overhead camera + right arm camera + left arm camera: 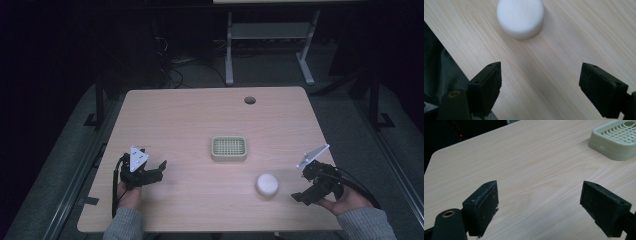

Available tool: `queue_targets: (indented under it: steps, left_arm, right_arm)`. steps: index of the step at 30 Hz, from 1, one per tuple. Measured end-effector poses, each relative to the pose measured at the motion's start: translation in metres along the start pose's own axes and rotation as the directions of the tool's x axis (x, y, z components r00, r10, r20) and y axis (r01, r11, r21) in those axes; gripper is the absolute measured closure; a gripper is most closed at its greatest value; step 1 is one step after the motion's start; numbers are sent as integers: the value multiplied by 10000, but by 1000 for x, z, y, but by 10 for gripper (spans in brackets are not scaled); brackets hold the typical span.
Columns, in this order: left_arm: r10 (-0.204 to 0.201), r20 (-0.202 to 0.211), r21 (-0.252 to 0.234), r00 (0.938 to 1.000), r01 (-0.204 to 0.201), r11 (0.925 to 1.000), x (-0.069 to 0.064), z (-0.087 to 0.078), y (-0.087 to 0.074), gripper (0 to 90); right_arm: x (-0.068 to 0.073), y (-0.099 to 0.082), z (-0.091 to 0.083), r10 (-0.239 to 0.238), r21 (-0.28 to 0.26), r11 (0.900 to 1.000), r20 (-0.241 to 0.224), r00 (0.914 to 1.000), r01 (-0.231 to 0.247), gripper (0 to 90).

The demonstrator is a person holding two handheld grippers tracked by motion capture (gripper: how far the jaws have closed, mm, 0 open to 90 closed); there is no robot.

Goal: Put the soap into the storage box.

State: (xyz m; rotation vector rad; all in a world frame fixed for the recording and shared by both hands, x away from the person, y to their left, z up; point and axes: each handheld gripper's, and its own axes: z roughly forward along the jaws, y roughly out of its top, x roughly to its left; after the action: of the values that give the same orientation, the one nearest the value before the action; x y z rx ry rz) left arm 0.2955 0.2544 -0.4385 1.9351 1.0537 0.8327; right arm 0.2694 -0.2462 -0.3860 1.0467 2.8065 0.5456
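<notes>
Light wood-grain worktop [200, 115] seen from above, with a round cable hole [250, 100] near its far edge. Left tool [156, 171] low over the near-left area, jaws spread wide with nothing between them. Right tool [299, 196] near the near-right edge, jaws likewise wide apart and empty. Pale green slatted dish [229, 148] at the worktop's centre, up and right in the left gripper view [616, 140]. White round puck [267, 184] flat on the worktop, near the dish and just beside the right tool, ahead of its jaws in the right gripper view [520, 17].
</notes>
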Motion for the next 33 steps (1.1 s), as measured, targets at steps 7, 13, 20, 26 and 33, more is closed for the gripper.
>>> queue_targets:
  steps: [7, 13, 20, 26, 33]
  left_arm:
    - [-81, -30, -22, 10000, 81, 10000, 0, 0, 0, 148]
    - [-49, -23, -18, 10000, 49, 10000, 0, 0, 0, 148]
    - [-91, -28, -46, 10000, 91, 9999, 0, 1, 0, 148]
    - [-86, -42, -48, 10000, 86, 10000, 0, 0, 0, 148]
    - [-96, -37, -58, 9999, 96, 9999, 0, 0, 0, 148]
  right_arm:
    - [4, 11, 1, -214, 71, 9997, -82, 9997, 215, 173]
    - [6, 21, 3, -386, 174, 9991, -158, 9991, 389, 172]
    - [7, 30, 6, -588, 255, 9979, -136, 9982, 591, 170]
    - [10, 41, 12, -822, 409, 9957, -250, 9963, 831, 169]
    - [12, 51, 20, -1052, 543, 9928, -361, 9938, 1070, 169]
